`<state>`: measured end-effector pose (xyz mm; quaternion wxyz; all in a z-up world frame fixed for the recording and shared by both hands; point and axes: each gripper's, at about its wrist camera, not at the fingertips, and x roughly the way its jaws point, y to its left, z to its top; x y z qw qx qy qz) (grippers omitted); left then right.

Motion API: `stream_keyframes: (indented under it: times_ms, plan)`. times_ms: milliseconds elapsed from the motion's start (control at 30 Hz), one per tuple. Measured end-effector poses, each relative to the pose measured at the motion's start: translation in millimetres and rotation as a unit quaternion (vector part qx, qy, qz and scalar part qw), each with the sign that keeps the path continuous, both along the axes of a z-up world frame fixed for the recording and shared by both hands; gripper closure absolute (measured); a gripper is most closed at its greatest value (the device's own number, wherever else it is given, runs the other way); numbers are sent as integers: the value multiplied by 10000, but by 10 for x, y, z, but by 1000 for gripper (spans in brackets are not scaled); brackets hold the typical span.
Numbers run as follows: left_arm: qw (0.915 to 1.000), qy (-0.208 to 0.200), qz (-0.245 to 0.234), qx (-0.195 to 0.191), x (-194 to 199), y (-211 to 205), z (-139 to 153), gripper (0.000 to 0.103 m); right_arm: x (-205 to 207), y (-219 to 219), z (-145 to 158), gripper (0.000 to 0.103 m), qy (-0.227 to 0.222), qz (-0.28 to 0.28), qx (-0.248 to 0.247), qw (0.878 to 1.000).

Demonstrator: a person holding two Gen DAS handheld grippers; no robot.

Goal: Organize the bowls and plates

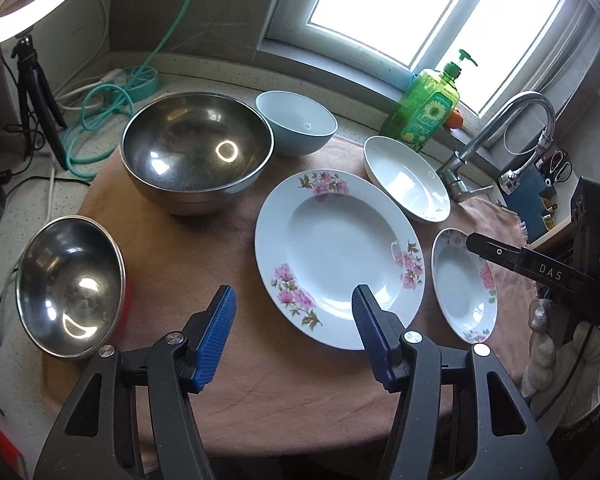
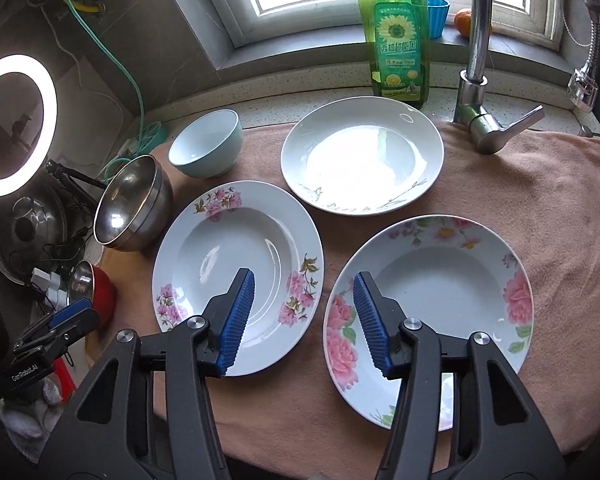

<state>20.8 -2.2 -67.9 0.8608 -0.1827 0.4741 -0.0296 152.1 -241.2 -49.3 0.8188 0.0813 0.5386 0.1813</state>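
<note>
On a pink cloth [image 2: 540, 208] lie a pink-flowered plate [image 2: 220, 248], a rose-patterned plate [image 2: 440, 276] and a plain white plate [image 2: 362, 156]. Behind them stand a light blue bowl [image 2: 206, 148] and a large steel bowl [image 2: 132, 204]. A small steel bowl [image 1: 70, 284] sits at the cloth's left edge. My left gripper [image 1: 294, 294] hovers open above the near rim of the pink-flowered plate [image 1: 338, 256], with nothing between its pads. My right gripper [image 2: 304, 276] hangs open over the gap between the two flowered plates. One of its fingers [image 1: 496, 252] reaches over the rose-patterned plate [image 1: 462, 292].
A green dish soap bottle [image 2: 396, 40] and a chrome faucet [image 2: 476, 80] stand at the back by the window. A ring light [image 2: 16, 124], a tripod [image 1: 36, 92] and cables [image 1: 100, 120] crowd the counter at the left. A gloved hand [image 1: 568, 368] holds the right gripper.
</note>
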Motion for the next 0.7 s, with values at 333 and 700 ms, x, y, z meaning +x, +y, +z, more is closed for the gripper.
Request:
stream_keyframes:
  times_ms: [333,700]
  plan:
    - [9979,381,186,-490,148,28,-285,57,452,83,-294,68,565,324,219,9976]
    - [9938,654,444,-777,304,85,-517,64,715,136,-582,74,985,419,258,9939]
